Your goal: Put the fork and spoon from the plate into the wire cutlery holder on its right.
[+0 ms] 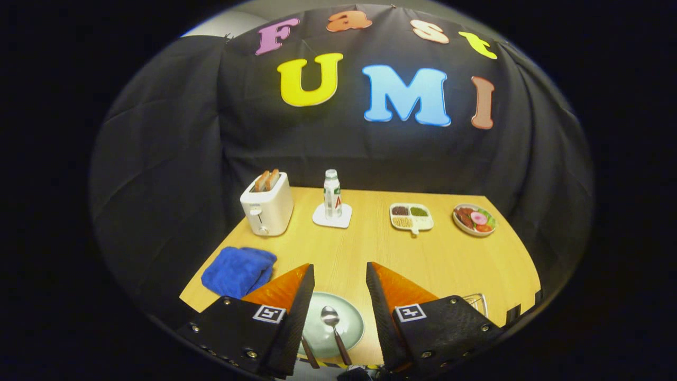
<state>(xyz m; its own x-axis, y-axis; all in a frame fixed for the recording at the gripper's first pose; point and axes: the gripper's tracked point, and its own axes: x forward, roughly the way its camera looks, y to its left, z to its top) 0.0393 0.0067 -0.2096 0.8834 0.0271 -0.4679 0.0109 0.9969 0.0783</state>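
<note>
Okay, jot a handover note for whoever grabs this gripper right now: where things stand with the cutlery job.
Gripper: open, empty, held above the plate.
Spoon: lies on the plate between the fingers, bowl pointing away, handle toward you.
Fork: a dark handle shows by the left finger; probably the fork, its head is hidden.
Wire cutlery holder: right of the plate, mostly behind the right finger.
Done: nothing moved yet.
Left: pick up the spoon and fork, drop both into the holder.

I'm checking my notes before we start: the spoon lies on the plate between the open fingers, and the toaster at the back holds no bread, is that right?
Not quite: the gripper view shows toast in the toaster. The spoon does lie on the plate, between the open gripper fingers.
</note>
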